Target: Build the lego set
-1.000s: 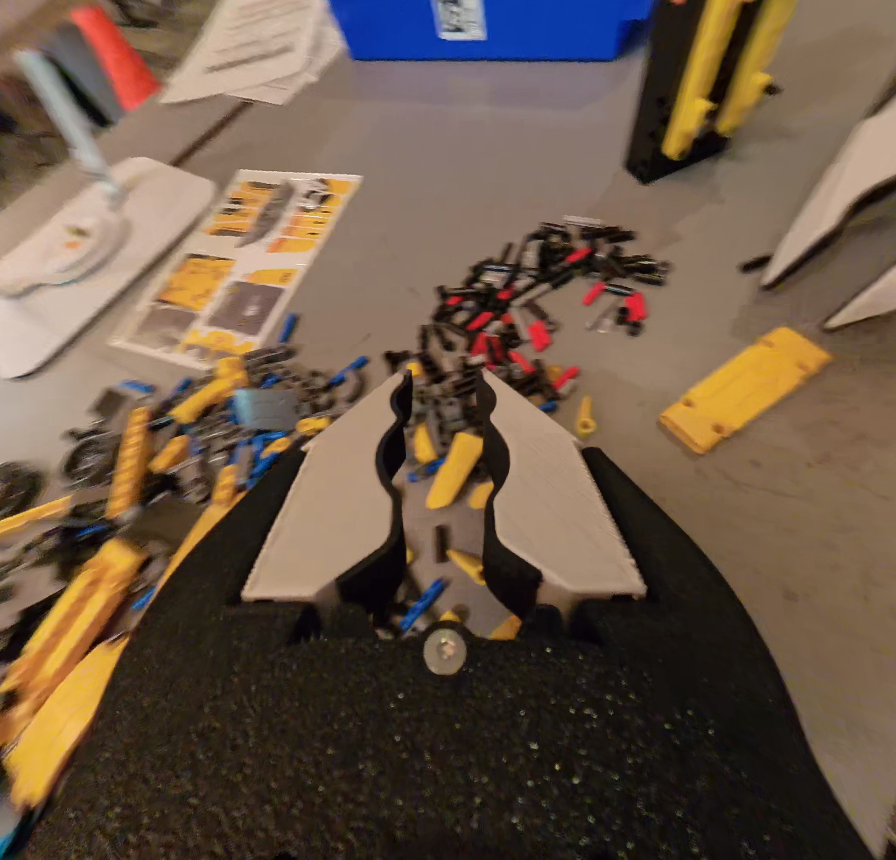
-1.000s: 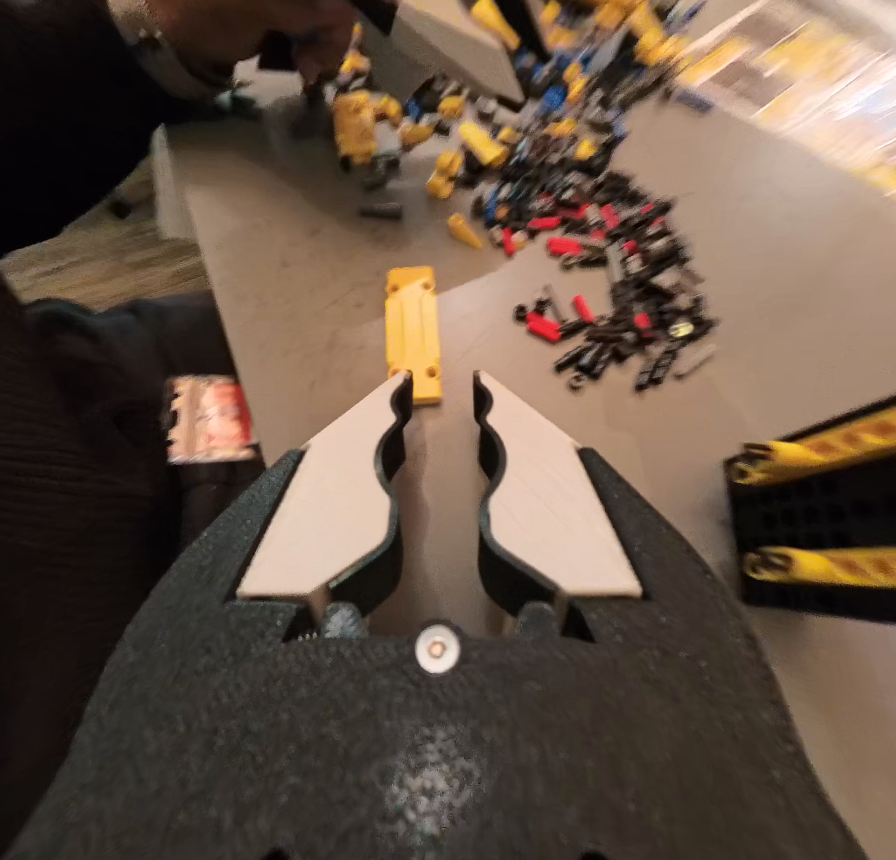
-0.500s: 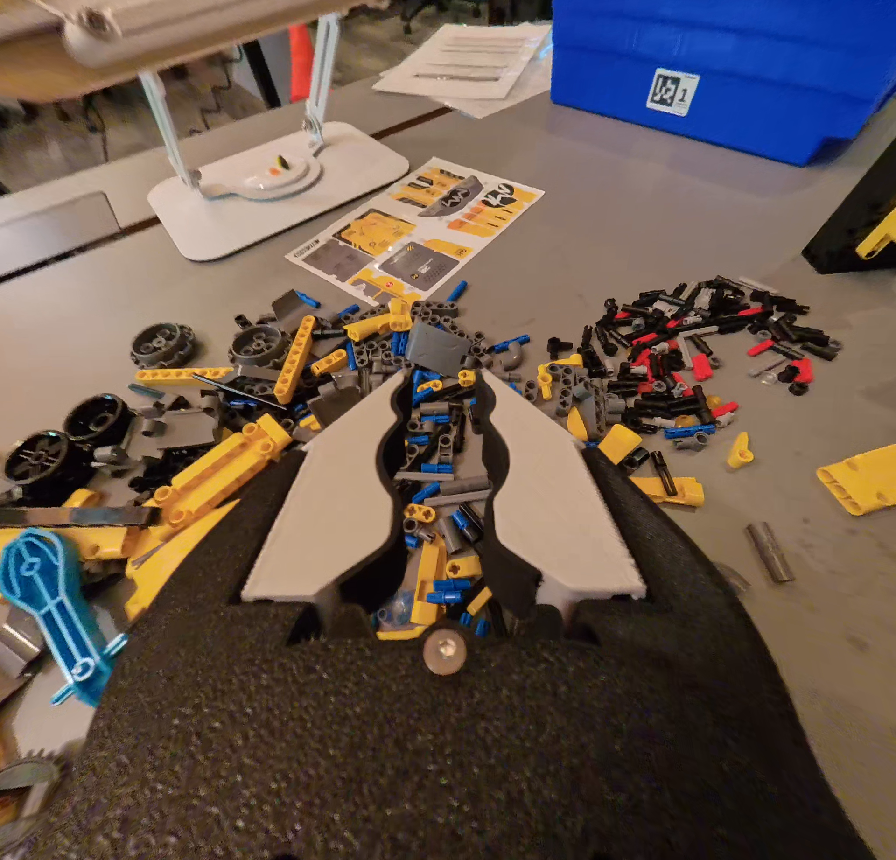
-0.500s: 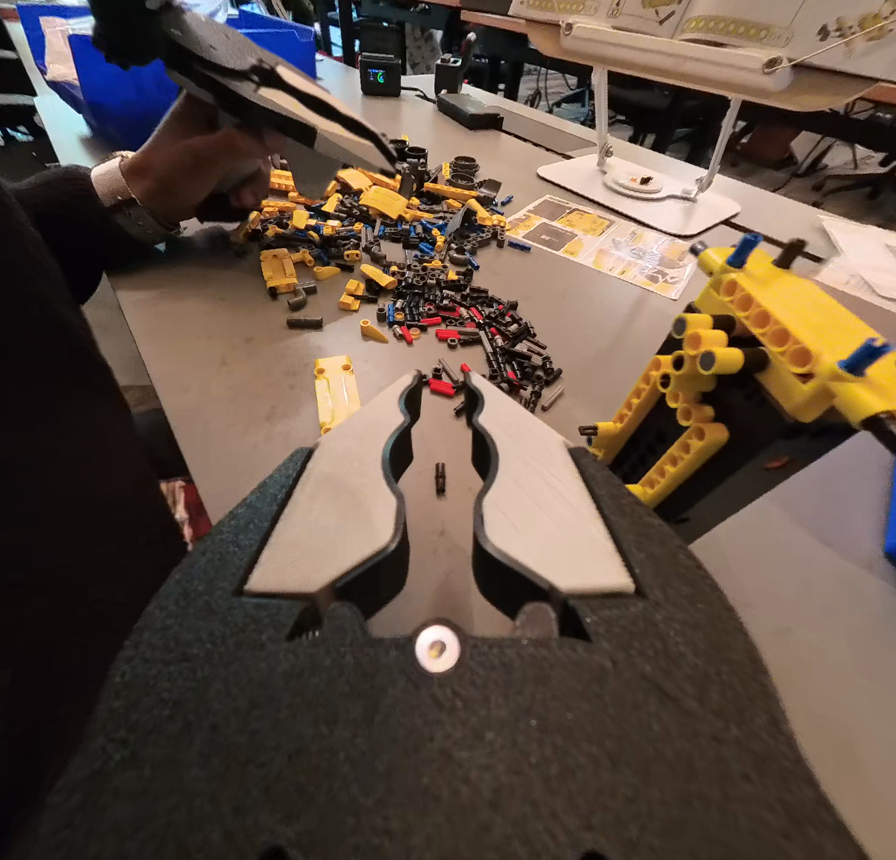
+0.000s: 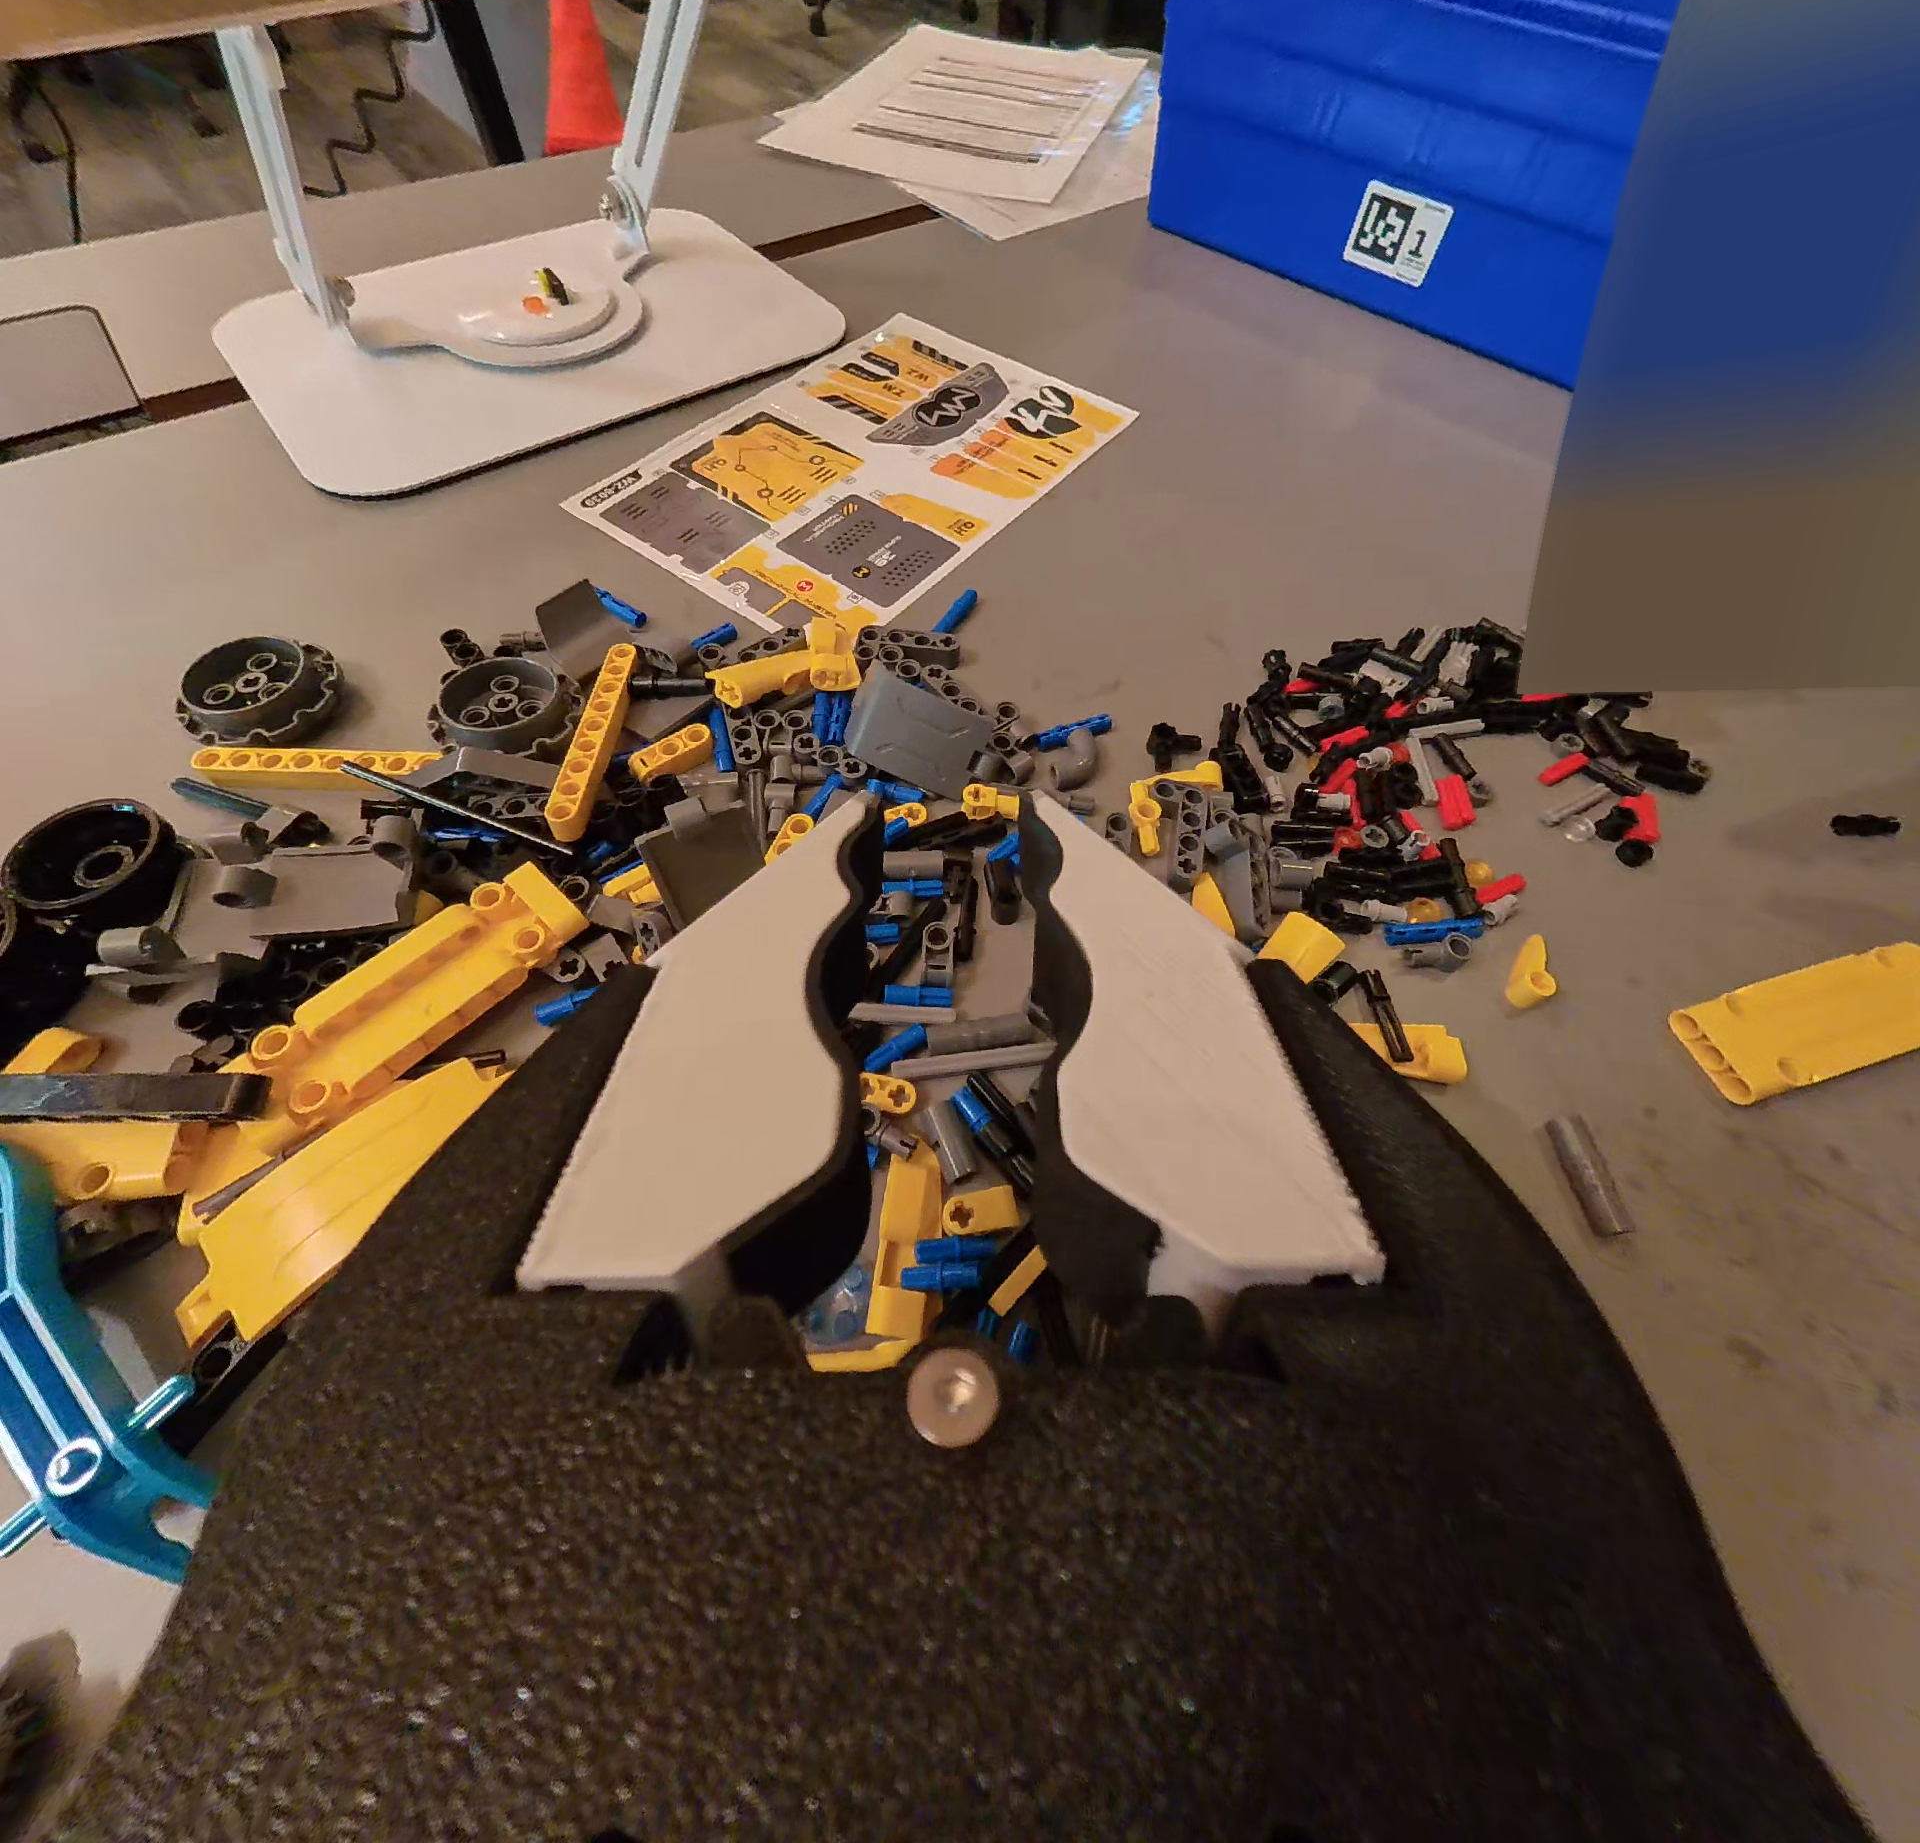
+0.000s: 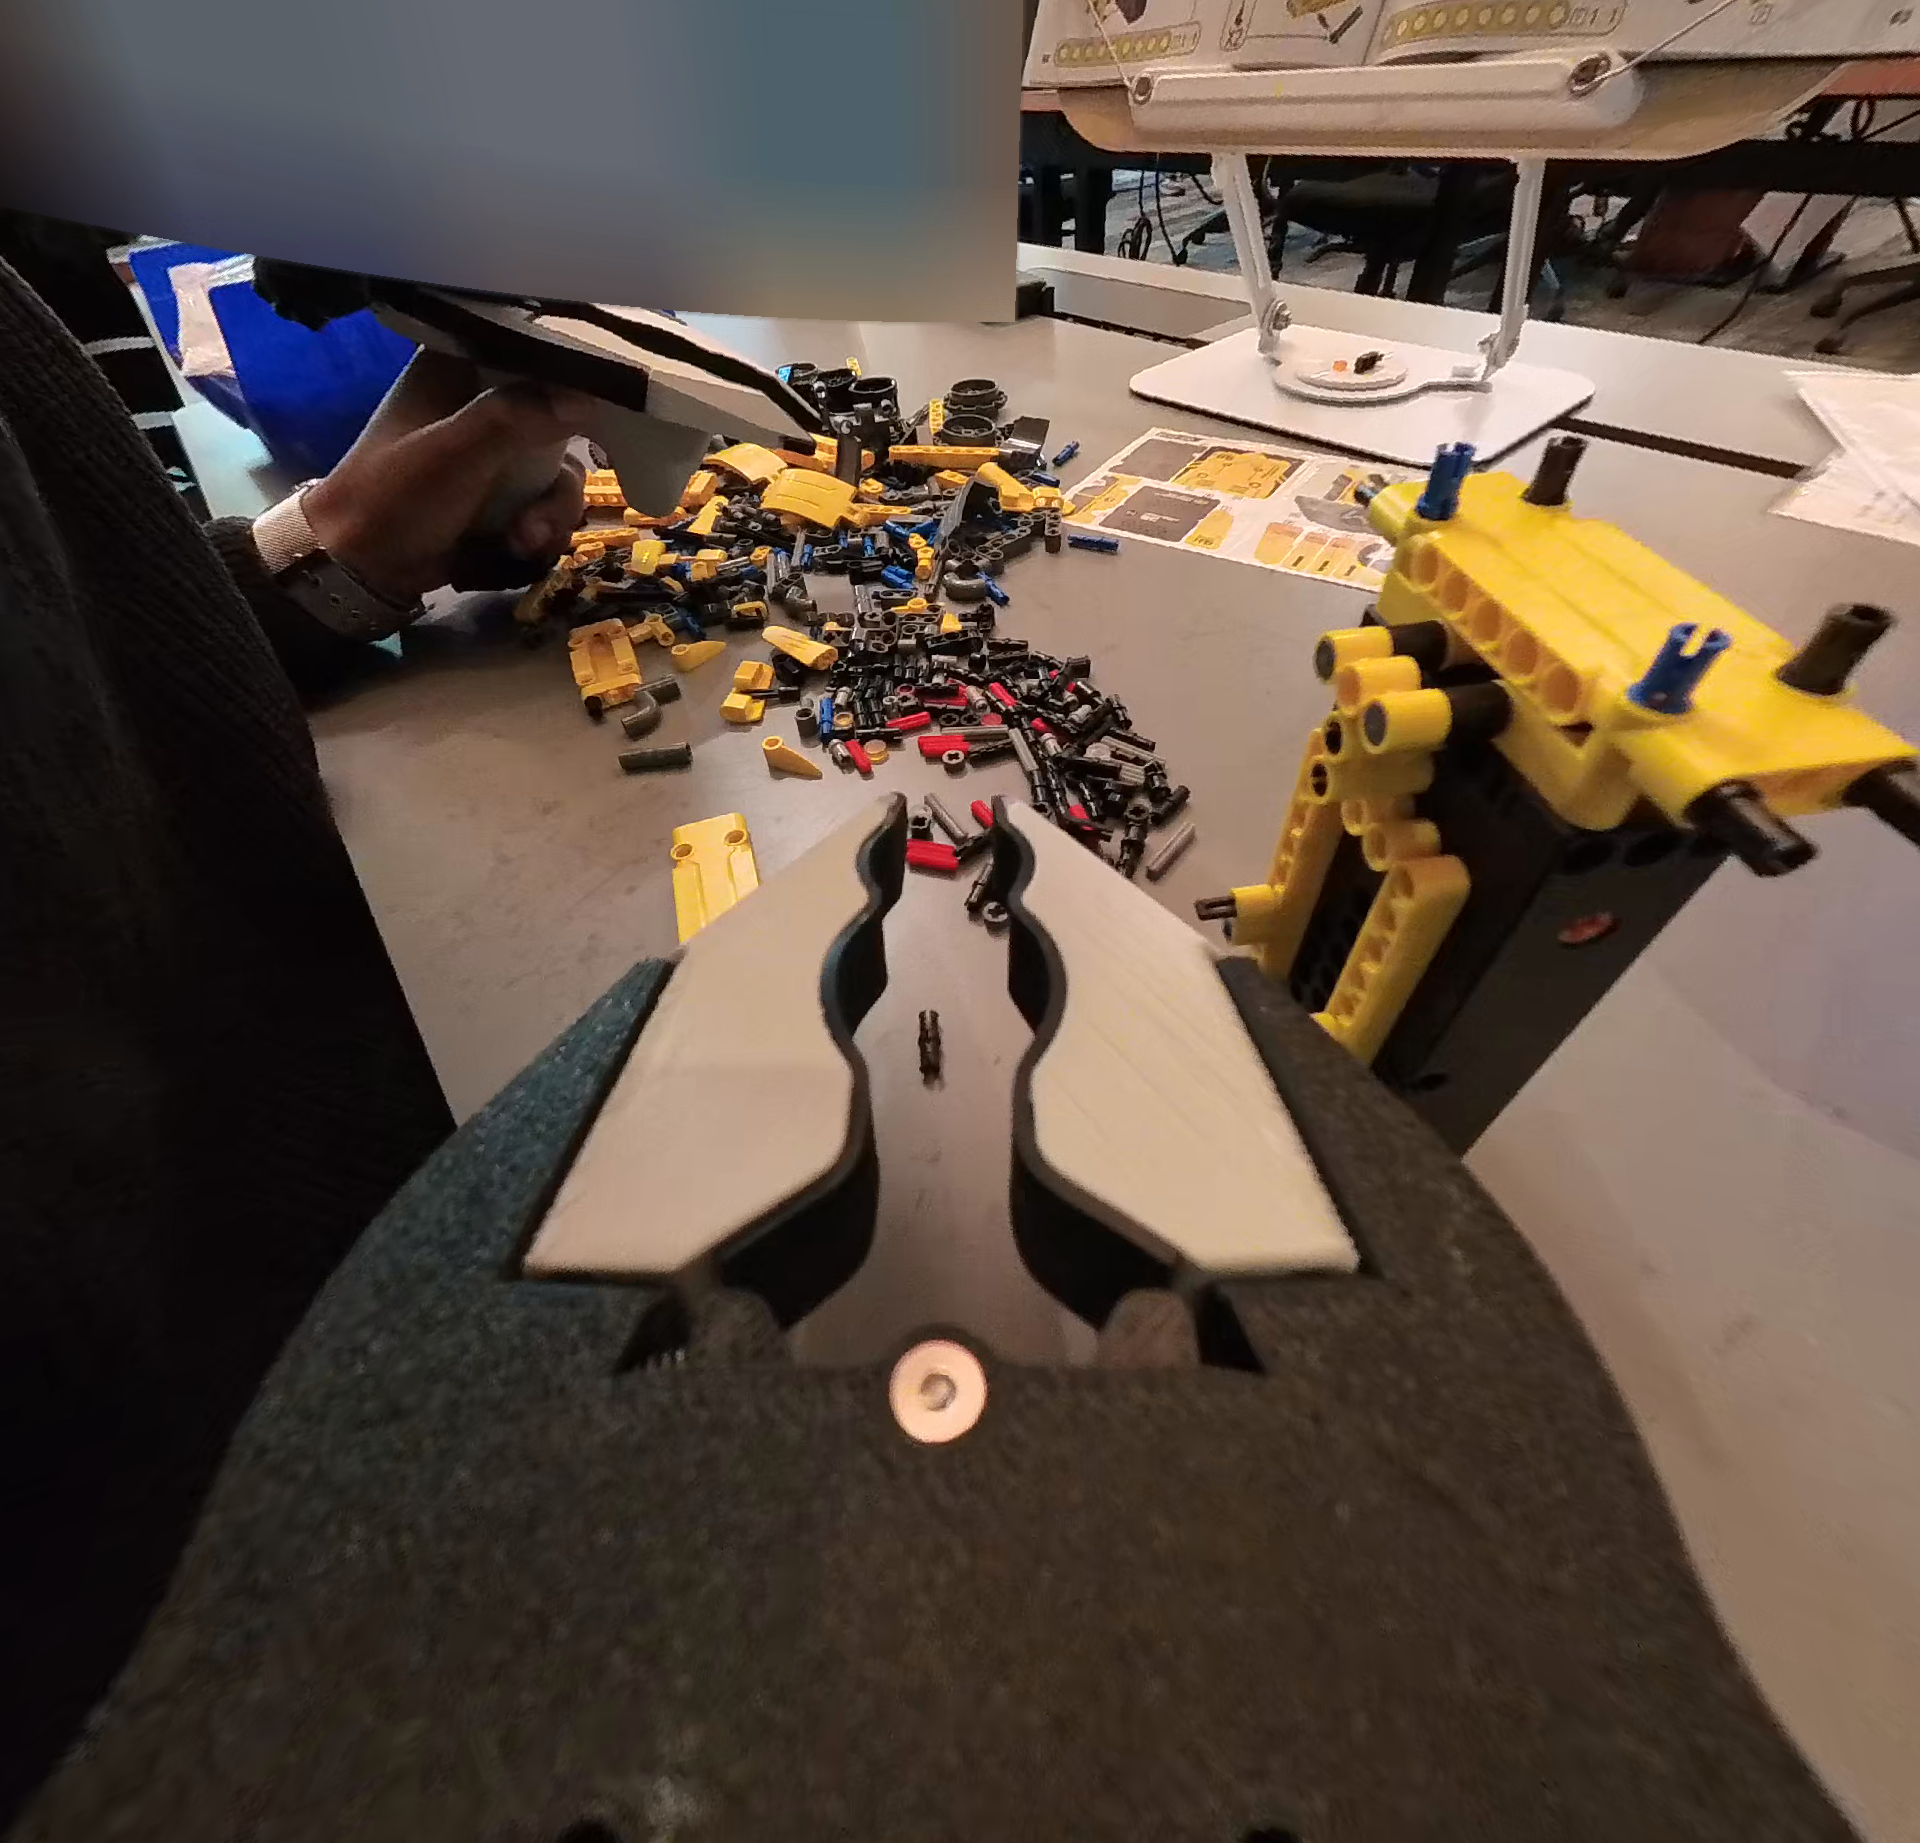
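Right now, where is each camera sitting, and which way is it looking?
Left wrist view: sits on the left gripper, looking down over the brick pile toward the blue bin; only its open fingers show.
Right wrist view: sits on the right gripper, facing the small black pin and yellow model; a dark sleeve and hand show.
Both share the pile, sticker sheet and white stand.
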### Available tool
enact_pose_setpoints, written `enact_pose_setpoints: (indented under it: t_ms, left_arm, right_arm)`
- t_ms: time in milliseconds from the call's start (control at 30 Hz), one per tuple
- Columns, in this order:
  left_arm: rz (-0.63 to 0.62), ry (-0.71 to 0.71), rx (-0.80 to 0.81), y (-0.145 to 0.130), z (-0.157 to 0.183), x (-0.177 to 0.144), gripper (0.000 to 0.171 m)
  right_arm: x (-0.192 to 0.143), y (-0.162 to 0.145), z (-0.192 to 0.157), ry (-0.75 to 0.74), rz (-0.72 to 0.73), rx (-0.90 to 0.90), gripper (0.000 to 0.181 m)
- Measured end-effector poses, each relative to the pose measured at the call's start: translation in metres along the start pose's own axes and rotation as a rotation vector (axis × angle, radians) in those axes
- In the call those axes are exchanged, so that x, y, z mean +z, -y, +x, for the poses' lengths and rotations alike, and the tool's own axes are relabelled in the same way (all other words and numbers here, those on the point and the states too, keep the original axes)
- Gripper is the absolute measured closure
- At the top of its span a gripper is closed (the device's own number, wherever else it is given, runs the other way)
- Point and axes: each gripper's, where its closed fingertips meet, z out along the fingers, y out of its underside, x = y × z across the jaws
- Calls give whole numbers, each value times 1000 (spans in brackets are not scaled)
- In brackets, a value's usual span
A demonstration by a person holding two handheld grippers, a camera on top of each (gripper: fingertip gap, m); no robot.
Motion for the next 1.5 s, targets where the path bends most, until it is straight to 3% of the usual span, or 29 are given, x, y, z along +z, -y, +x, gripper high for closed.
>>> enact_pose_setpoints:
  t_ms: [267, 433, 567, 667, 967, 1500]
  left_arm:
    - [17, -15, 40, 3, 9, -1, 147]
    - [17, -121, 79, 12, 46, 3, 147]
    - [-109, -224, 138, 5, 99, 18, 148]
    - [-196, -189, 166, -7, 115, 36, 160]
    - [-302, -73, 213, -29, 109, 57, 166]
    - [-334, -142, 195, -32, 113, 62, 171]
  right_arm:
    - [3, -2, -2, 15, -18, -11, 165]
    - [6, 2, 1, 27, 1, 1, 165]
    - [10, -1, -5, 88, -30, 15, 165]
    - [10, -2, -12, 122, -34, -10, 165]
    - [10, -2, -11, 85, -32, -49, 165]
    - [10, -1, -12, 94, -29, -46, 165]
